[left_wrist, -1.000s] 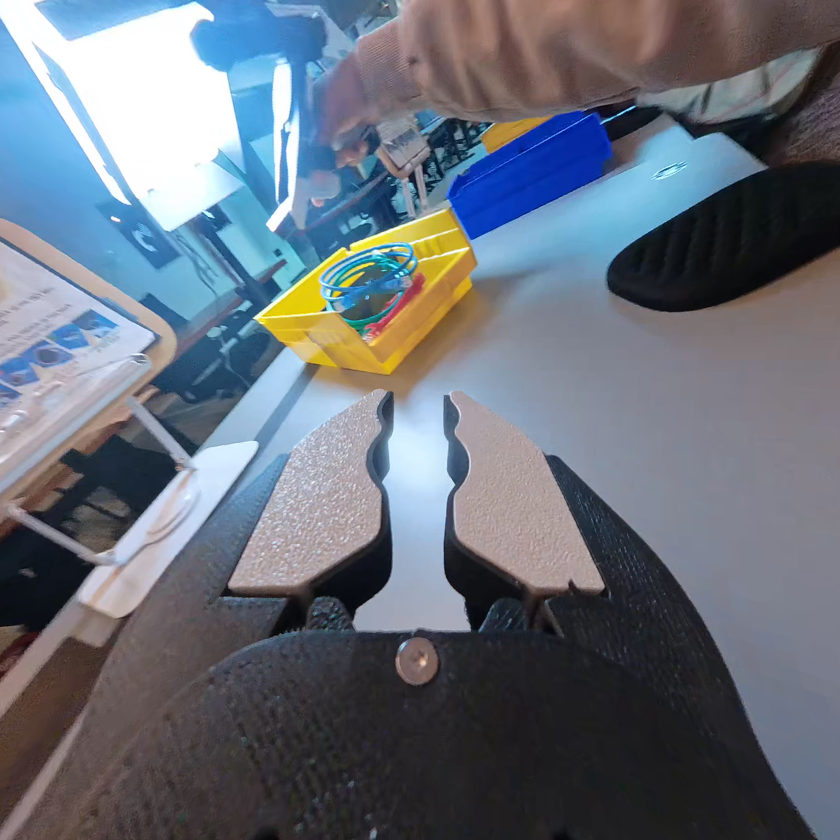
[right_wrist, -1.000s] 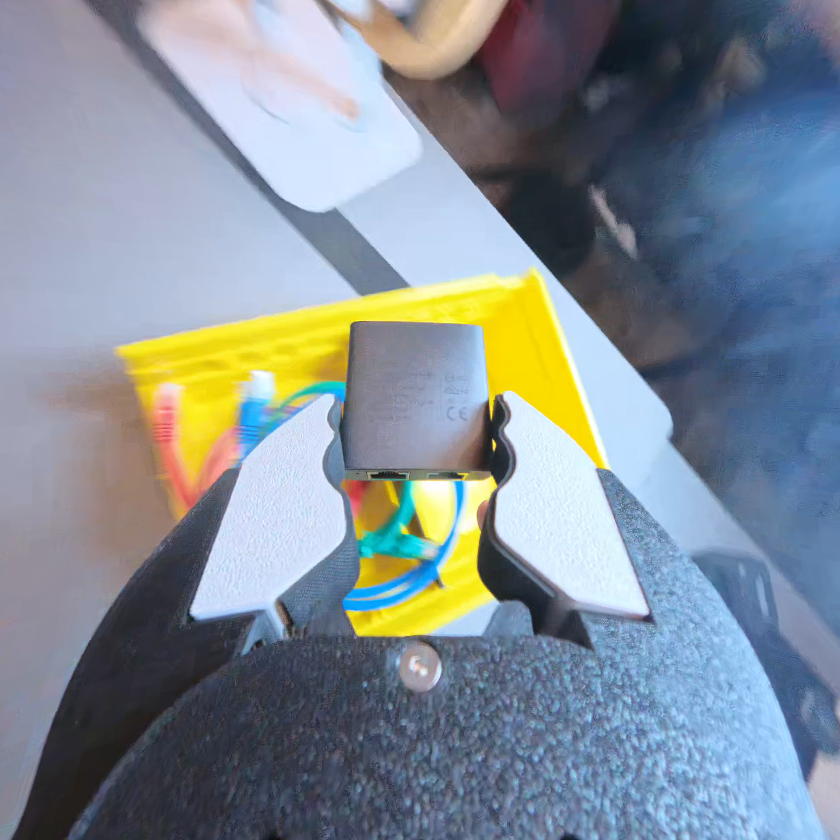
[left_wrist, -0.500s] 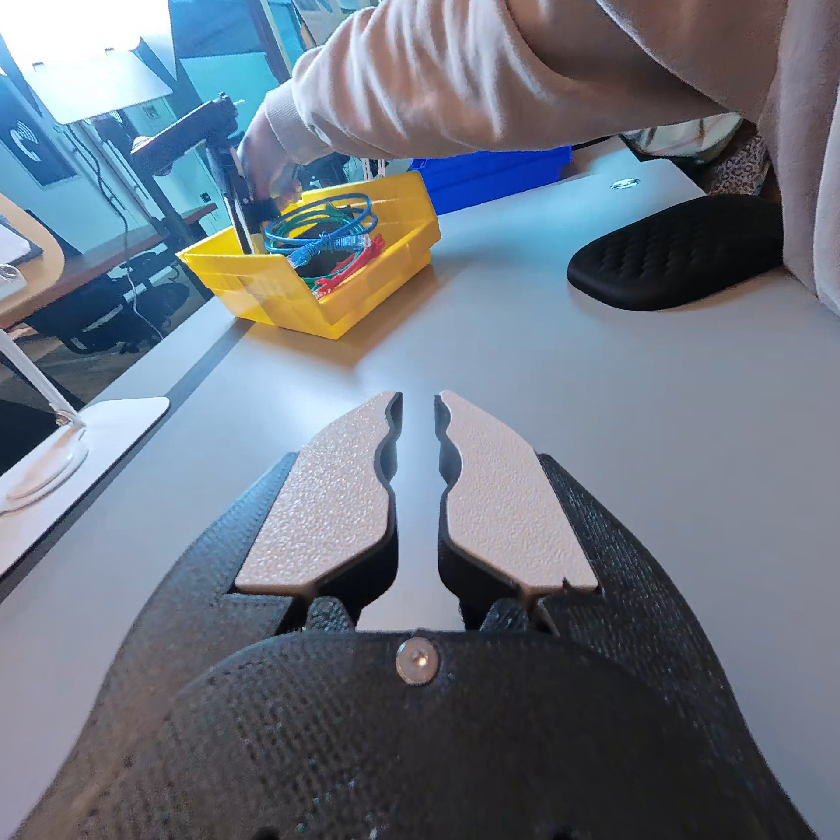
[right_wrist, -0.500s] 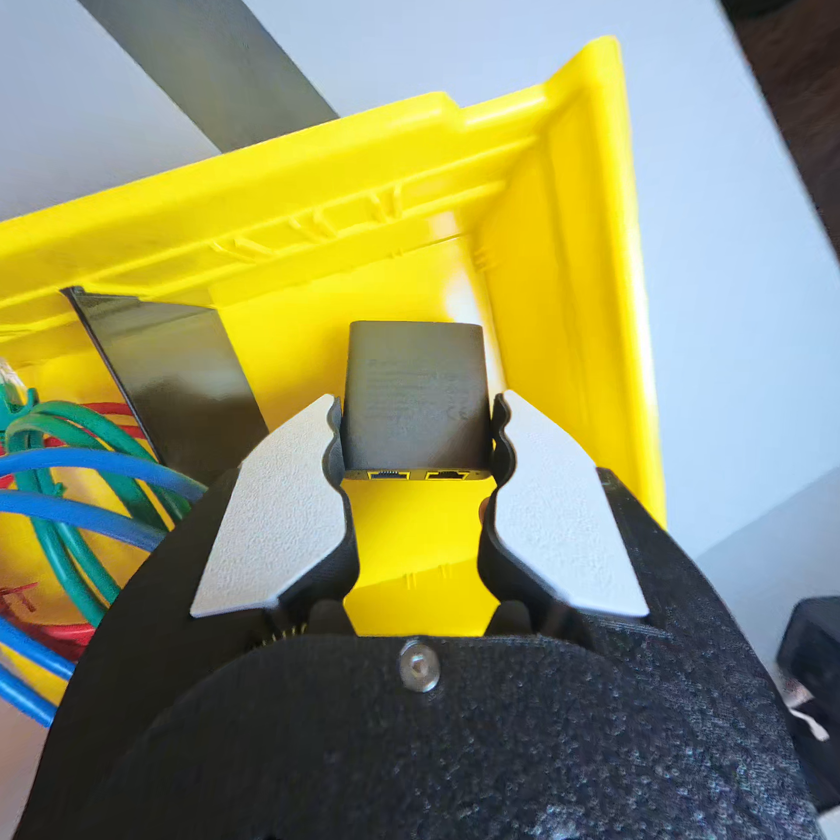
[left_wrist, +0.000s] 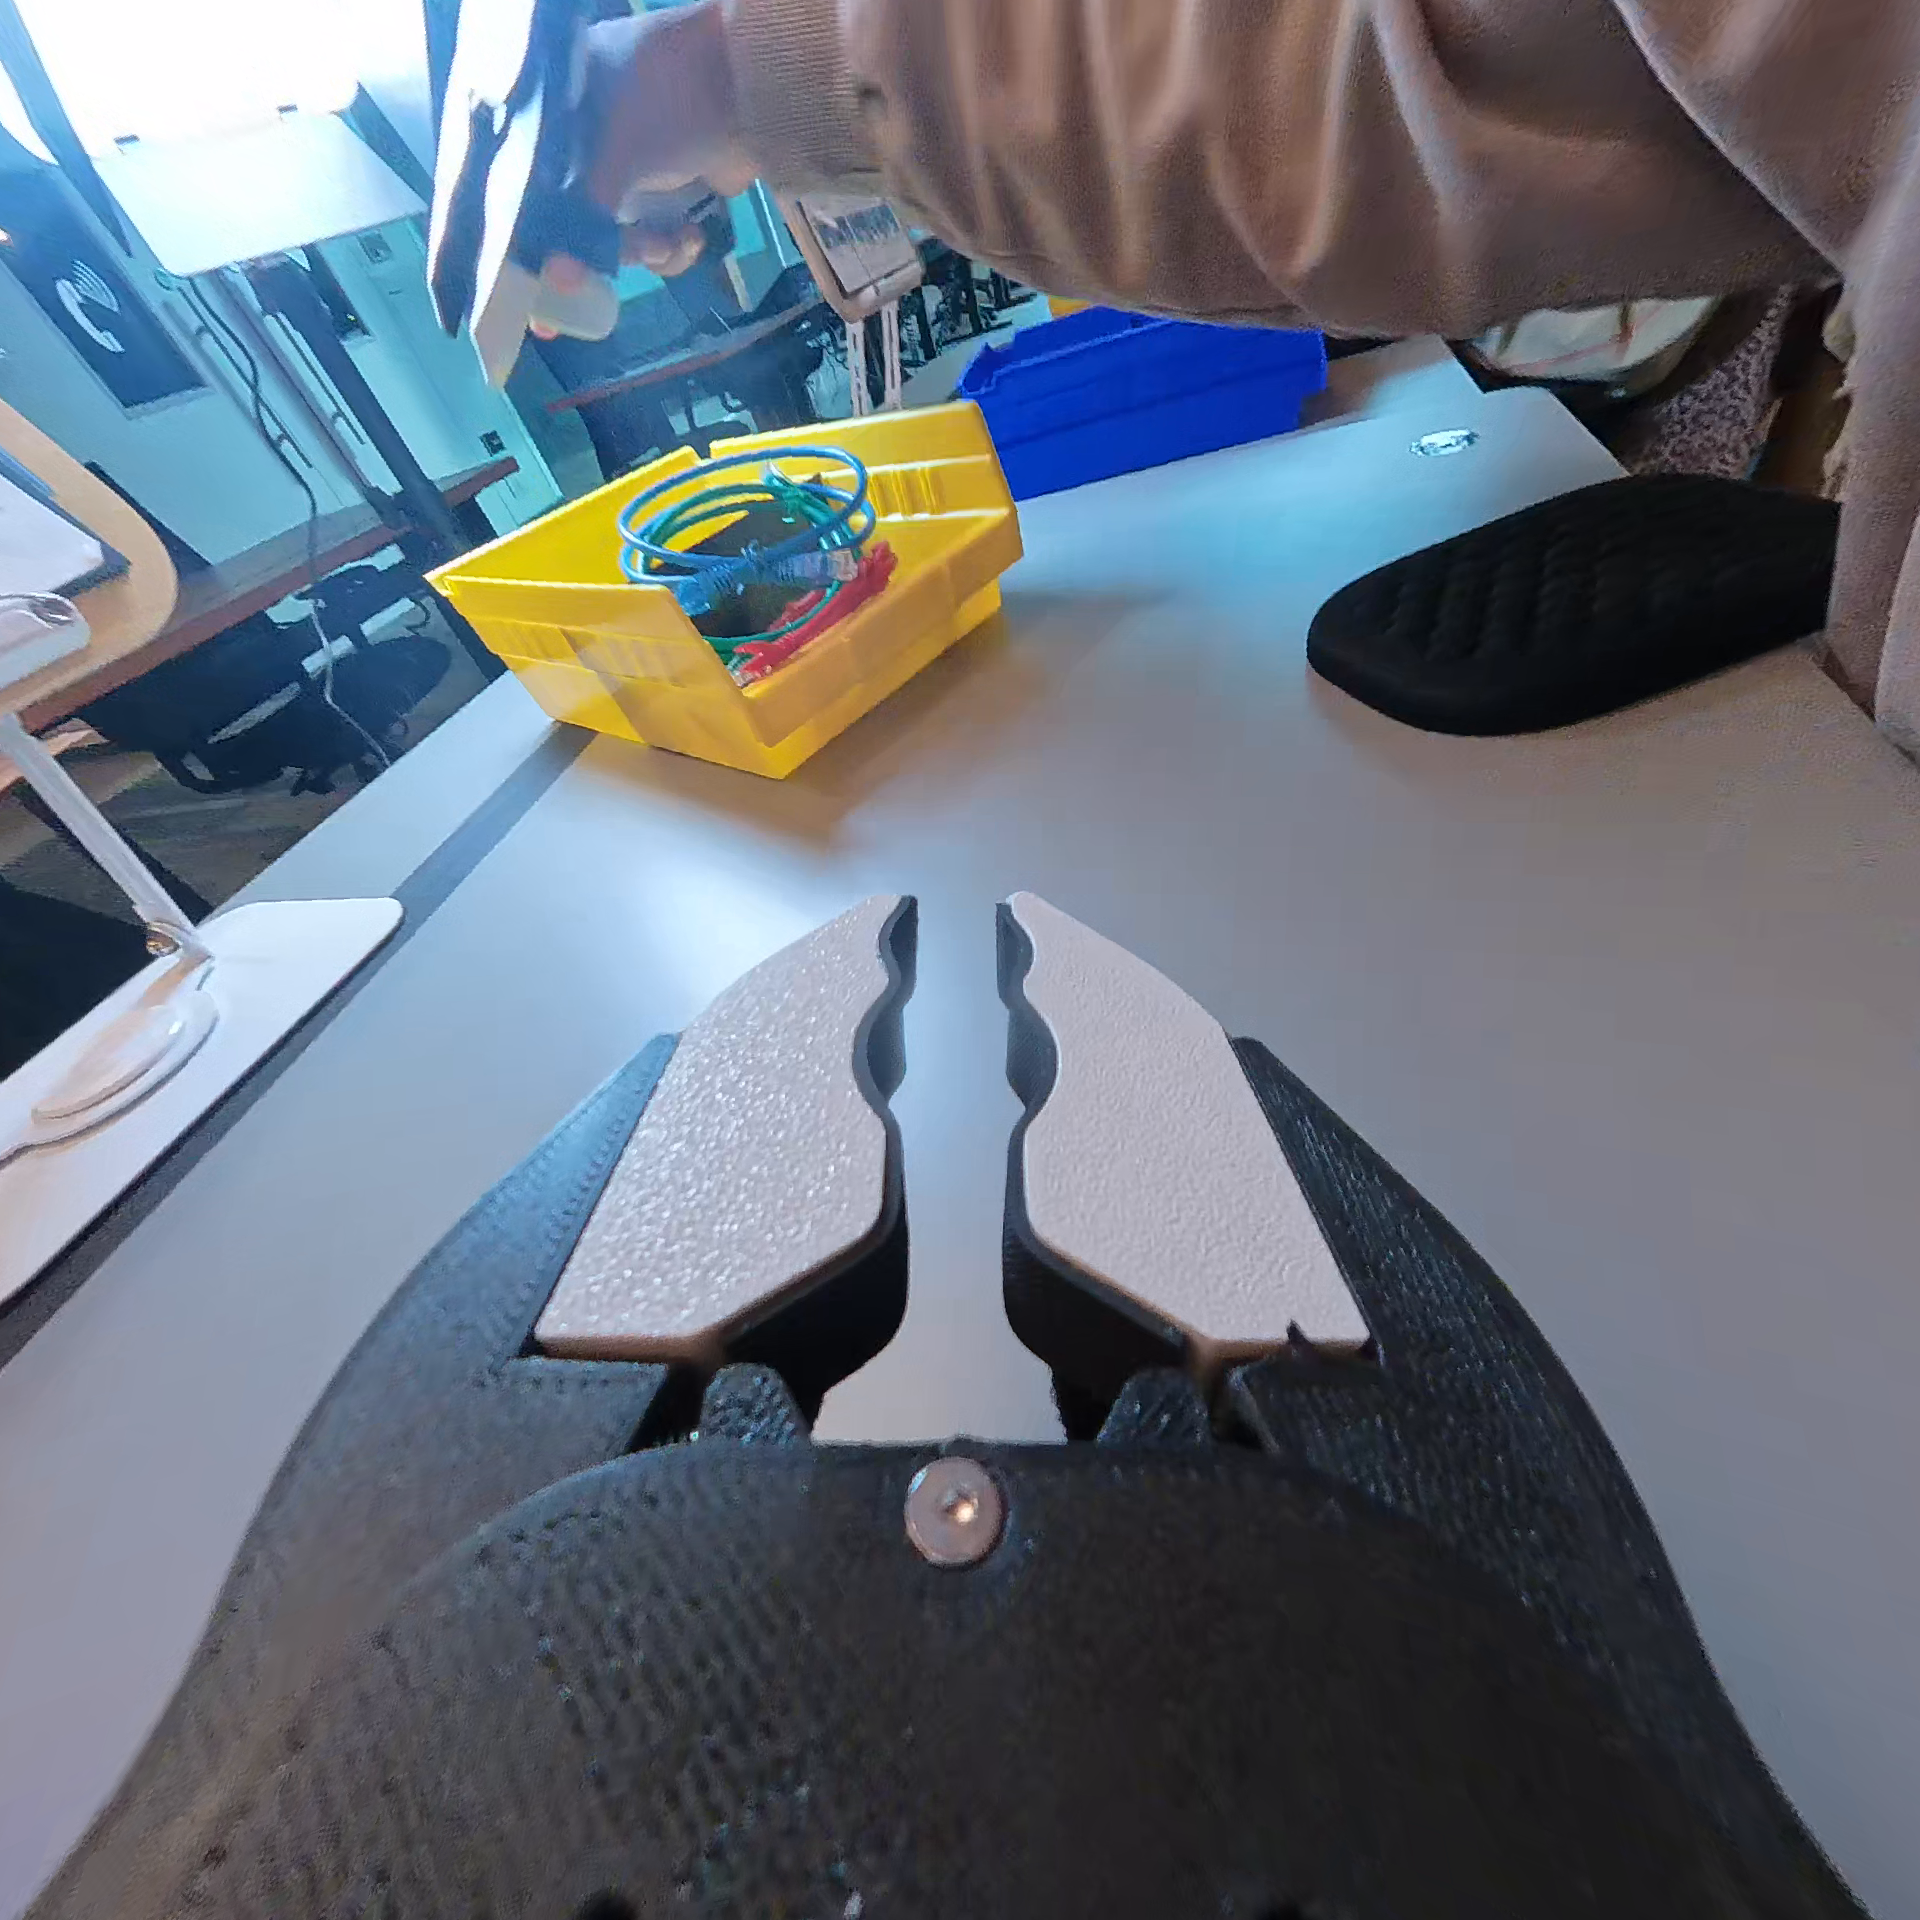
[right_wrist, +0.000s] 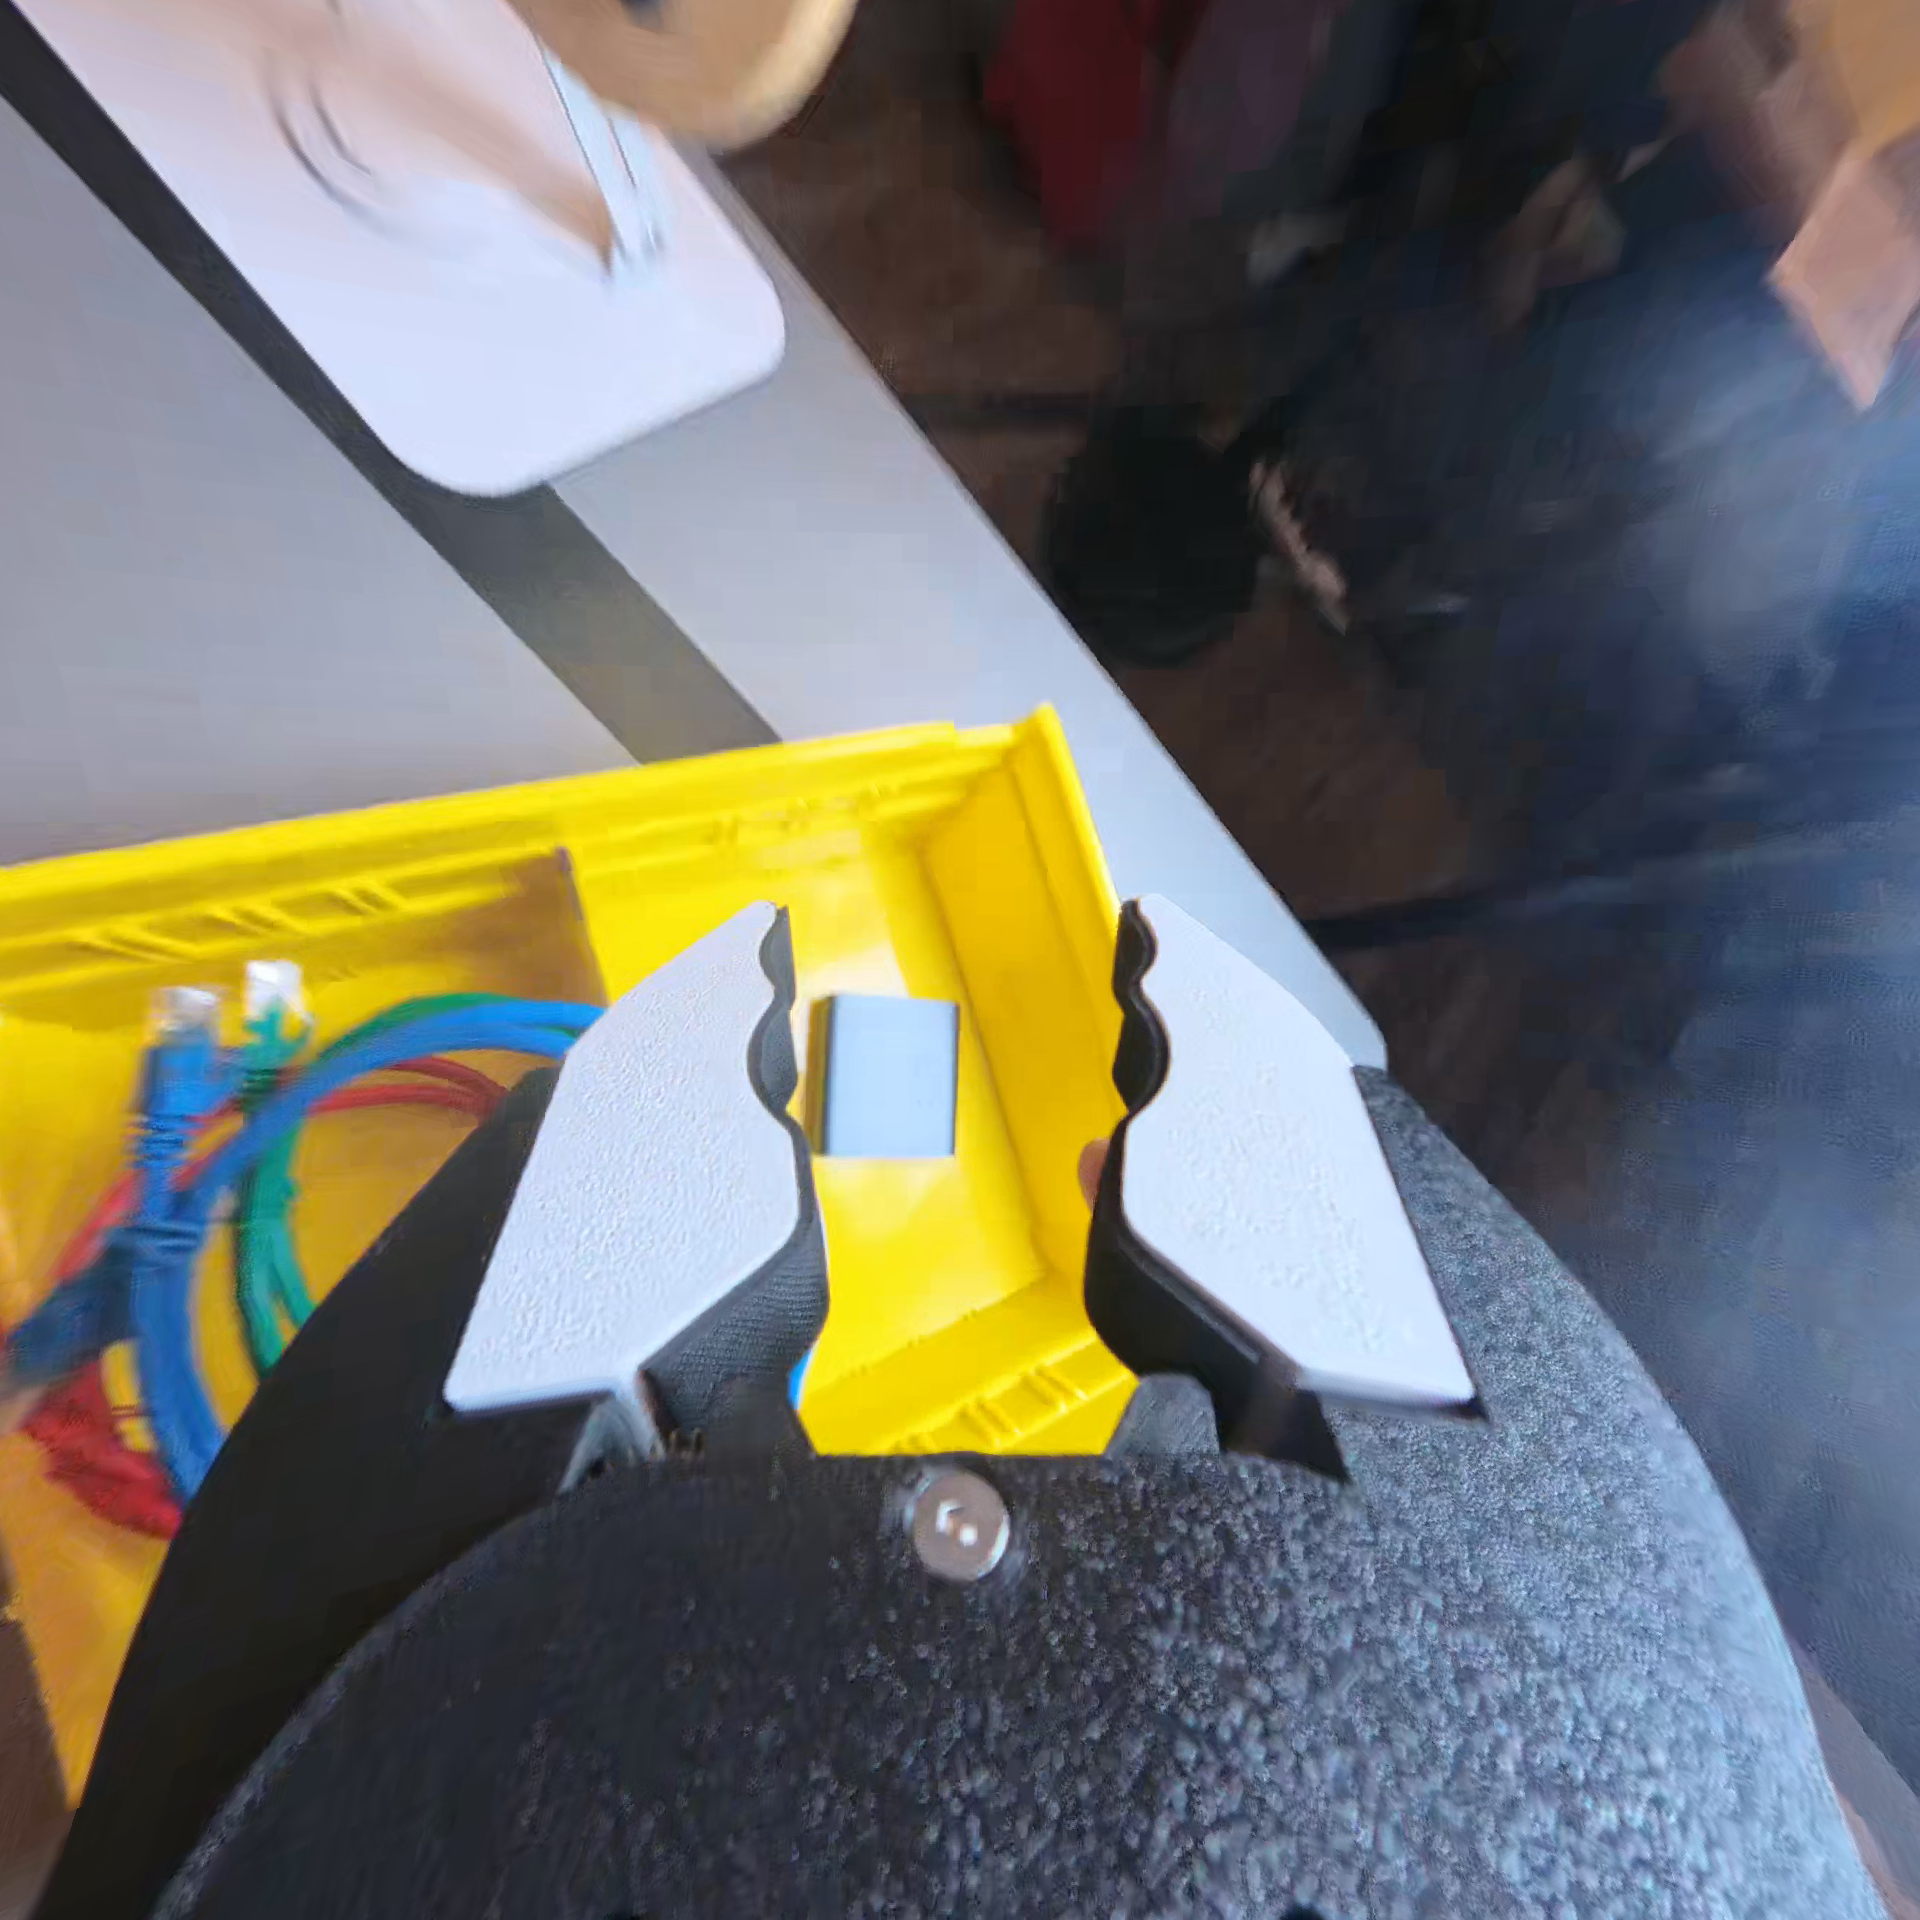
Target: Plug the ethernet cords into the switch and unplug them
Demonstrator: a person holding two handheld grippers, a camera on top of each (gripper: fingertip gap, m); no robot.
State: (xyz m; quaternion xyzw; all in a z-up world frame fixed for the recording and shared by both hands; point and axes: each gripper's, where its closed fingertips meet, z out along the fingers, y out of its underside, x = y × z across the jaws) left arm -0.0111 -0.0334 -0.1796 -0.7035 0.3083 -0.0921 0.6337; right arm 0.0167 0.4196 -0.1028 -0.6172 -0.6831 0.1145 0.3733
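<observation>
A yellow bin (left_wrist: 582,623) stands on the grey table ahead of my left gripper (left_wrist: 956,914). It holds coiled blue, green and red ethernet cords (left_wrist: 748,530). My left gripper rests low over the table, its jaws nearly together and empty. My right gripper (right_wrist: 951,914) is open and hovers above the bin's (right_wrist: 416,842) right compartment. The small dark switch (right_wrist: 883,1075) lies loose on the compartment floor below the jaws. The cords (right_wrist: 208,1143) fill the compartment to the left. In the left wrist view the right gripper (left_wrist: 499,208) shows blurred in a hand, high above the bin.
A blue bin (left_wrist: 1143,384) stands behind the yellow one. A black padded rest (left_wrist: 1558,603) lies at the right. A white lamp base (left_wrist: 156,1039) sits at the table's left edge and also shows in the right wrist view (right_wrist: 468,260). A beige sleeve (left_wrist: 1247,135) crosses overhead. The tips of one gripper are about 45 cm away from the tips of the other. From the right gripper's tips to the small dark switch (right_wrist: 883,1075) is close to 15 cm.
My right gripper has let go of the switch in the bin's right compartment and has risen above it. My left gripper stays low over the table with its jaws unchanged.
</observation>
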